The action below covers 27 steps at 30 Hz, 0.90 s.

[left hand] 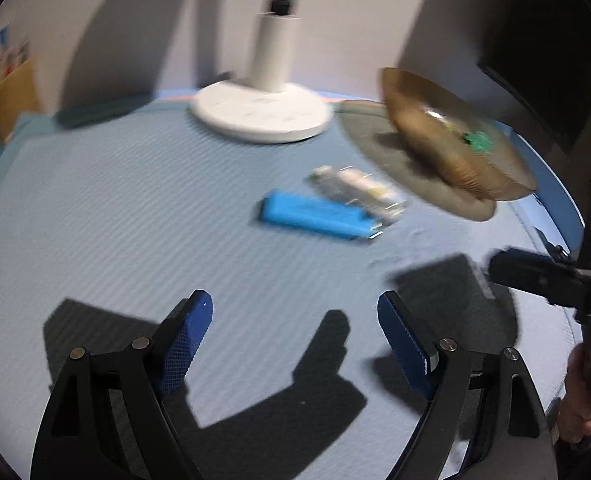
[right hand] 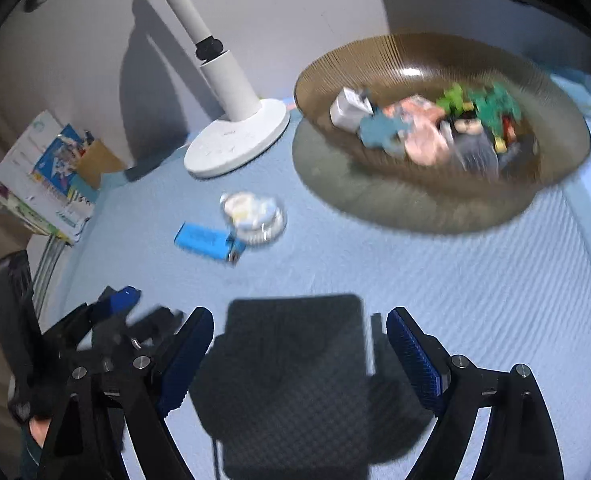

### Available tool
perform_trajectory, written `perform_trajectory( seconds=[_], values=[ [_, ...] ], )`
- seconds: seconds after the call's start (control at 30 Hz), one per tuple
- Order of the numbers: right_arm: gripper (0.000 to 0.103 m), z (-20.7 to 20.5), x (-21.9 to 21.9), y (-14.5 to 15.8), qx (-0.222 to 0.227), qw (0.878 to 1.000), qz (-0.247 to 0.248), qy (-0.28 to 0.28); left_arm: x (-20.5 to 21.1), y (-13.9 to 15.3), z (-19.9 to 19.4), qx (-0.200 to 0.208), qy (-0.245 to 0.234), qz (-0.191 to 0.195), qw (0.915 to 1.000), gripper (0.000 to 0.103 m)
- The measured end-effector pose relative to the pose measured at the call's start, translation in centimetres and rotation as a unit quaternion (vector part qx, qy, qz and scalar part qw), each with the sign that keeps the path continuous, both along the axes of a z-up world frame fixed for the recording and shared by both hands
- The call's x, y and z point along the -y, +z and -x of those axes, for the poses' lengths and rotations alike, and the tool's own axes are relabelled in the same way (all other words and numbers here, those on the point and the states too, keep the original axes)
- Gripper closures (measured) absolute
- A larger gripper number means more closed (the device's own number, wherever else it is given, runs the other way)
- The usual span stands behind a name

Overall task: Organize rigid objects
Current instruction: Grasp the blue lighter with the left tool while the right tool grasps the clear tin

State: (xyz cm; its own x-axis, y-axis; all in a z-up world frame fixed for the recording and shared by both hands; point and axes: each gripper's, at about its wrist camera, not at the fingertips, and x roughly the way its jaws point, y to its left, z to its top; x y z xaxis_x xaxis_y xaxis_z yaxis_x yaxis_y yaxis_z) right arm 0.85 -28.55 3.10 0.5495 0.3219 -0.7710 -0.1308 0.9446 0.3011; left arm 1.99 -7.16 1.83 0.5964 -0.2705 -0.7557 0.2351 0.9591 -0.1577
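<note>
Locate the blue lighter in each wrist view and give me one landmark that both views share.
Left wrist view: the blue lighter lies right of centre on the blue mat, just in front of a clear packet.
Right wrist view: the lighter lies left of centre, touching the same packet on its right.
Shared landmark: the white lamp base, standing behind the lighter in both views.

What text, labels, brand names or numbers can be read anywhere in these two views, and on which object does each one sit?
None can be read.
Blue lighter: dark print on its side, blurred.
Stack of books: colourful printed covers, lettering too small and blurred.
White lamp base: faint grey marks, unreadable.
Clear round case: no lettering can be made out.
Items in the brown bowl: motion-blurred, no text can be made out.
</note>
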Motion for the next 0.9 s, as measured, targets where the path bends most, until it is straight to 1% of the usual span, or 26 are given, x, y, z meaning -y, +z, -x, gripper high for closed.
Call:
perform_trajectory(
  seconds=[0.03, 0.1, 0.17, 0.3, 0.4, 0.5, 0.57, 0.6, 0.7, 0.8, 0.87, 0.9],
  values=[
    [0.016, -0.8, -0.2, 0.2, 0.000, 1.000, -0.010, 0.011, 1.2, 0.1, -0.6, 0.002, -0.010, -0.007, 0.9999, 0.019],
    [0.016, -2.1, -0.4, -0.1, -0.009, 1.000, -0.012, 0.013, 3.4, -0.2, -1.8, 0.004, -0.022, -0.031, 0.9993, 0.019],
    [0.016, -3.0, -0.4, -0.7, -0.021, 0.999, -0.021, 0.016, 4.7, -0.4, -2.8, 0.004, -0.023, -0.047, 0.9986, 0.019],
    [0.016, -4.2, -0.1, -1.6, -0.031, 0.998, -0.042, 0.018, 5.5, -0.8, -4.3, 0.000, -0.010, -0.051, 0.9986, 0.019],
    [0.016, -5.0, 0.2, -1.9, -0.036, 0.998, -0.046, 0.021, 5.2, -1.1, -4.5, 0.002, -0.007, -0.059, 0.9982, 0.020],
    [0.016, -5.5, -0.3, -1.7, -0.034, 0.998, -0.042, 0.029, 4.0, -1.0, -4.3, 0.001, 0.007, -0.070, 0.9975, 0.020],
    [0.016, -5.7, -0.8, -1.6, -0.032, 0.998, -0.041, 0.038, 2.5, -1.1, -3.9, -0.003, 0.006, -0.066, 0.9978, 0.021],
    [0.016, -5.9, -1.1, -1.5, -0.030, 0.998, -0.040, 0.041, 1.3, -1.0, -3.5, -0.002, 0.011, -0.070, 0.9975, 0.021],
    [0.016, -6.5, -2.2, -1.7, -0.027, 0.998, -0.026, 0.047, -1.8, -1.0, -2.8, 0.000, 0.047, -0.092, 0.9947, 0.021],
    [0.016, -6.8, -3.1, -2.0, -0.024, 0.998, -0.013, 0.053, -5.5, -1.1, -2.6, -0.011, 0.079, -0.079, 0.9937, 0.021],
    [0.016, -7.0, -3.8, -2.0, -0.014, 0.998, 0.008, 0.058, -7.2, -0.7, -2.6, -0.016, 0.092, -0.065, 0.9935, 0.023],
    [0.016, -7.2, -4.3, -2.0, -0.008, 0.998, 0.025, 0.063, -7.6, -0.4, -2.7, -0.016, 0.093, -0.051, 0.9942, 0.023]
  ],
)
